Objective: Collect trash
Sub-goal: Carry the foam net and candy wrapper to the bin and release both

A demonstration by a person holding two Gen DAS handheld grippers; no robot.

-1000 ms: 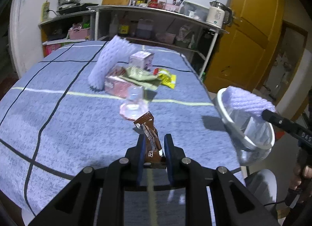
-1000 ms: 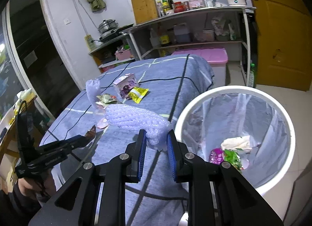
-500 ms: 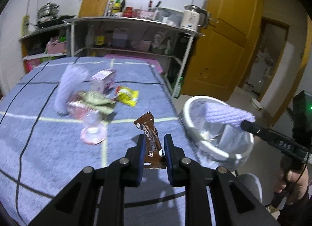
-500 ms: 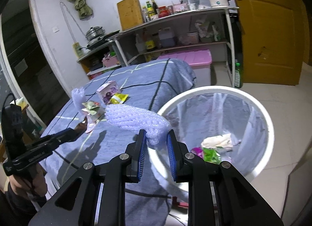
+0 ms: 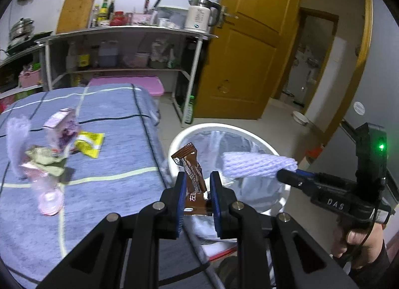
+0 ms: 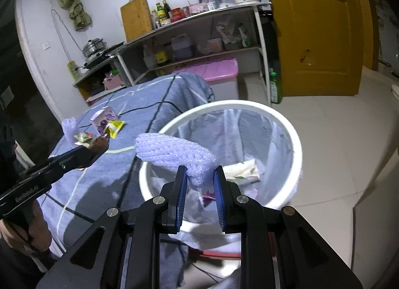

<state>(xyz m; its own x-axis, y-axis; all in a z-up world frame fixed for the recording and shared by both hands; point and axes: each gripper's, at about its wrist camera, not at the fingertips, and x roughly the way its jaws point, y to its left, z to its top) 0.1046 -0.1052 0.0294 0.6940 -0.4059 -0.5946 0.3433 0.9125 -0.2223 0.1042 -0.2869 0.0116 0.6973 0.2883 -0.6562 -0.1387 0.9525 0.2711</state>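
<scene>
My left gripper [image 5: 197, 181] is shut on a brown snack wrapper [image 5: 190, 173], held up near the table's right edge beside the bin. My right gripper [image 6: 198, 176] is shut on a lilac foam net sleeve [image 6: 174, 153], which hangs over the near rim of the white trash bin [image 6: 286, 129]. The left wrist view shows that foam sleeve [image 5: 256, 165] above the bin [image 5: 212, 129]. Inside the bin's clear liner lie a white wrapper [image 6: 240, 169] and small coloured scraps. On the blue cloth remain a second foam sleeve [image 5: 16, 137], a small purple carton [image 5: 62, 127], a yellow packet [image 5: 89, 143], a green wrapper [image 5: 45, 159] and a pink plastic cup [image 5: 48, 196].
The blue-clothed table [image 5: 104, 169] ends just left of the bin. A metal shelf rack [image 5: 124, 47] with bottles and a kettle [image 5: 199, 18] stands behind, a pink-lidded box [image 6: 212, 74] under it. A yellow door [image 5: 247, 47] is at the right; tiled floor [image 6: 336, 127] surrounds the bin.
Both grippers have swung rightward from over the table toward the bin. The foam sleeve now hangs over the bin's rim, and the brown wrapper has come to the table edge beside it.
</scene>
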